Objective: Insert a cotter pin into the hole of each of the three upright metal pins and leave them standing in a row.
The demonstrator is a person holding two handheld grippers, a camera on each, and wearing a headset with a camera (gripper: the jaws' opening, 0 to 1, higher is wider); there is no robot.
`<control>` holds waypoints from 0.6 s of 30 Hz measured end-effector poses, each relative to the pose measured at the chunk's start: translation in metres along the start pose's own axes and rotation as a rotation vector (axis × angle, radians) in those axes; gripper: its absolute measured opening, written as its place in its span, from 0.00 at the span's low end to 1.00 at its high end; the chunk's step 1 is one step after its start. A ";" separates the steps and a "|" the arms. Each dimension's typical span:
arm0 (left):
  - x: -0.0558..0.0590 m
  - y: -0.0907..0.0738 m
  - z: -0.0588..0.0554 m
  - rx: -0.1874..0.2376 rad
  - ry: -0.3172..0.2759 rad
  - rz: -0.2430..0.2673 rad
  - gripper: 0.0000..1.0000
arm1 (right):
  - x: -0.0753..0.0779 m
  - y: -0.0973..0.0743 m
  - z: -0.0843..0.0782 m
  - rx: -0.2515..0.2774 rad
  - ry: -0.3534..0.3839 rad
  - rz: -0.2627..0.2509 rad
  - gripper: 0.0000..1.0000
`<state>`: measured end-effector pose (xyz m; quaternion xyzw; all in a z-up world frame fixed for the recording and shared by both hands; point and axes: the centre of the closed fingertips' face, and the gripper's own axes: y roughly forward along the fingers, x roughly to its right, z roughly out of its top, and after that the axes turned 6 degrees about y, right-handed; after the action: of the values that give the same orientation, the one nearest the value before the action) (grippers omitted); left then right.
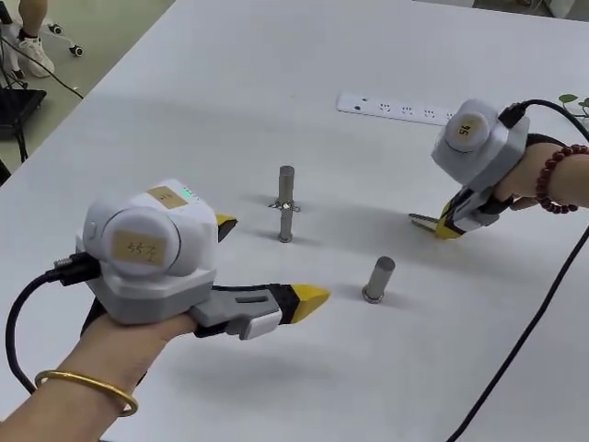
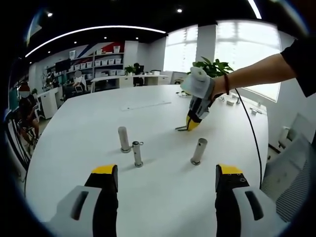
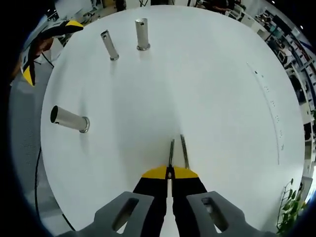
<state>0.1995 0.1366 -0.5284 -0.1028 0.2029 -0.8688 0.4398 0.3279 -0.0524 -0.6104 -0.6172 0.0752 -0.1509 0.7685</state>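
Three upright grey steel pins [image 2: 137, 154] at centre — one (the middle) wears a wire cotter pin [image 1: 283, 204]. Right gripper [image 1: 442, 227], 3 o'clock, pinches second cotter pin [image 3: 171, 150]; left gripper [image 2: 167, 170] gapes, 8 o'clock.

no readable text, gripper stickers [image 1: 140, 247] too blurred

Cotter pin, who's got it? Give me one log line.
right tool: shut on thin metal cotter pin | left tool: open, empty | grey metal pins: three upright, one already pinned
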 end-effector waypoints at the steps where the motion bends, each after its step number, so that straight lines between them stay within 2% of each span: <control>1: 0.000 0.000 0.000 -0.001 0.001 -0.002 0.80 | 0.000 -0.001 0.000 0.000 -0.002 -0.002 0.00; 7: 0.000 0.001 -0.003 -0.012 0.006 -0.001 0.80 | -0.003 -0.004 0.000 0.011 -0.015 -0.009 0.00; 14: 0.003 0.003 -0.005 -0.024 -0.002 -0.006 0.79 | -0.008 -0.011 0.009 0.061 -0.067 -0.017 0.00; 18: 0.004 0.003 -0.004 -0.016 -0.016 -0.006 0.77 | -0.012 -0.014 0.016 0.091 -0.104 -0.023 0.00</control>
<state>0.1976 0.1331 -0.5332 -0.1137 0.2062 -0.8676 0.4381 0.3190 -0.0367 -0.5945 -0.5893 0.0212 -0.1308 0.7970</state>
